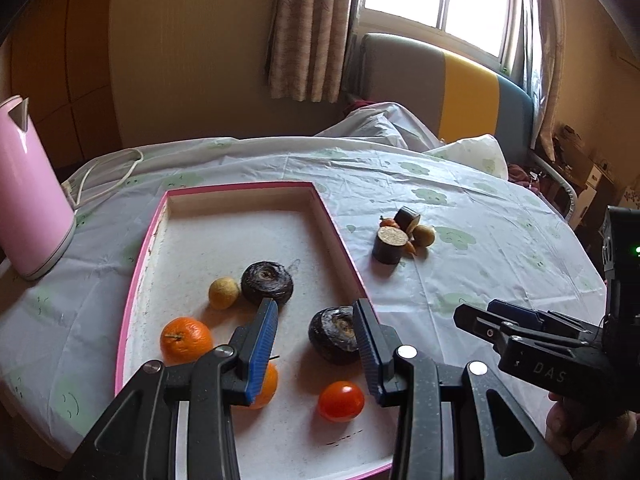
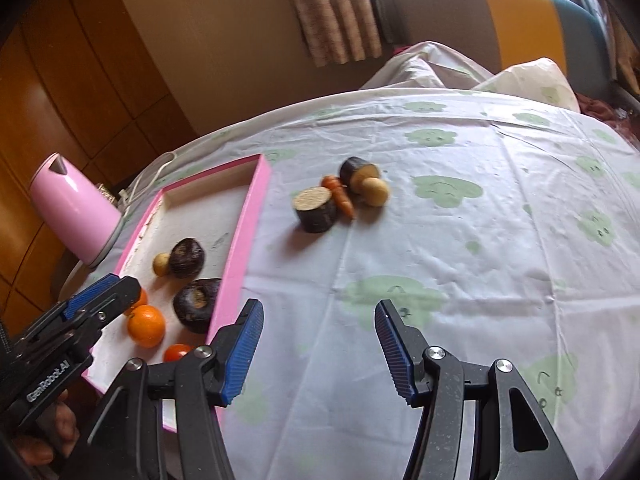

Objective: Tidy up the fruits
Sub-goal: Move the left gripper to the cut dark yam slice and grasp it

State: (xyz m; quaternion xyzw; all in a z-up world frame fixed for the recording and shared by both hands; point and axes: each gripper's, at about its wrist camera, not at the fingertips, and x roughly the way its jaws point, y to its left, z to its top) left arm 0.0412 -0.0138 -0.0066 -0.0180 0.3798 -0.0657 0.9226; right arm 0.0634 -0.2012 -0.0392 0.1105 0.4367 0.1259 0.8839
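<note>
Over the pink tray [image 1: 344, 236], both grippers gape wide and empty; the round yellow fruit [image 2: 375, 191] may roll across the tabletop [image 2: 460, 264] if nudged off-centre.

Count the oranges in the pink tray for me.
2. One orange sits near the left wall of the tray; the second orange lies beside it, partly hidden behind the left tool.
</note>
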